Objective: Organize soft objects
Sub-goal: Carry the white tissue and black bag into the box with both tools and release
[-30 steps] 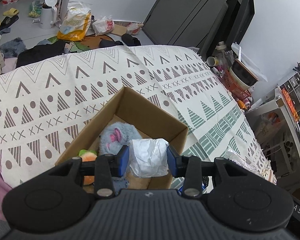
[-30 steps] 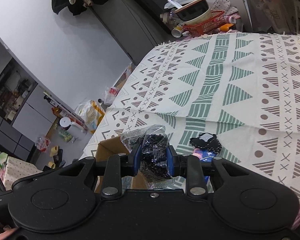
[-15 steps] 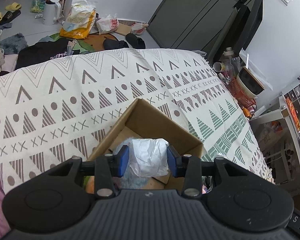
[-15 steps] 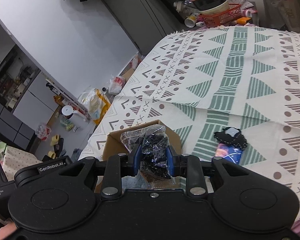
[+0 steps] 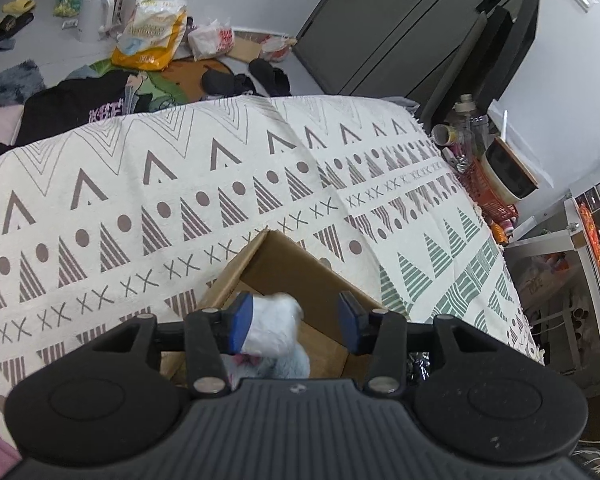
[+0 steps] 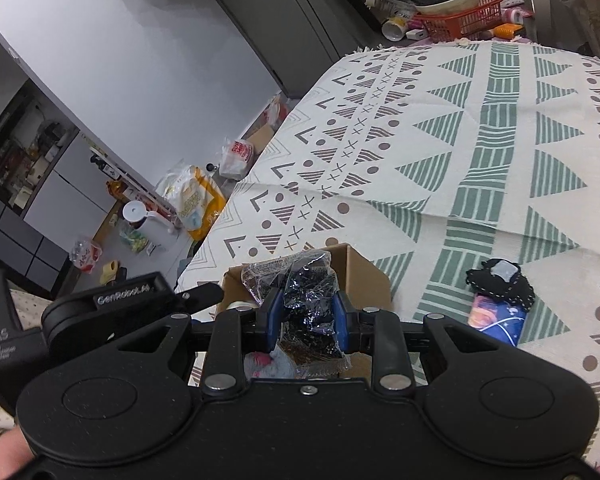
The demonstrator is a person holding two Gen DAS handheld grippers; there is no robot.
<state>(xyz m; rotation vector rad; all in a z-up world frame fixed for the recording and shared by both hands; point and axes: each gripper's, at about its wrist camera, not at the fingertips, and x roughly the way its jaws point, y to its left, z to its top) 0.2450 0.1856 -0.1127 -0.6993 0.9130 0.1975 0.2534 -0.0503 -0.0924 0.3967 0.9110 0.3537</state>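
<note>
An open cardboard box (image 5: 300, 268) sits on the patterned bedspread (image 5: 180, 184). My left gripper (image 5: 294, 322) hangs open above it. A blurred white soft bundle (image 5: 274, 328) touches only the left finger, over a grey plush toy (image 5: 288, 366) in the box. My right gripper (image 6: 306, 320) is shut on a clear bag of dark pieces (image 6: 308, 292), held above the same box (image 6: 364, 276). The grey plush (image 6: 272, 362) shows below it. A black soft item (image 6: 500, 280) and a blue patterned one (image 6: 496, 316) lie on the spread to the right.
The left gripper's body (image 6: 120, 304) is close on the right gripper's left. A red basket with a bowl (image 6: 456, 20) stands past the bed's far end. Bags, a white jug (image 5: 96, 12) and clothes litter the floor beyond the bed edge.
My left gripper's fingers have spread apart and let go of the white bundle, which is dropping toward the box. The right gripper has moved over the box, still gripping the bag.
</note>
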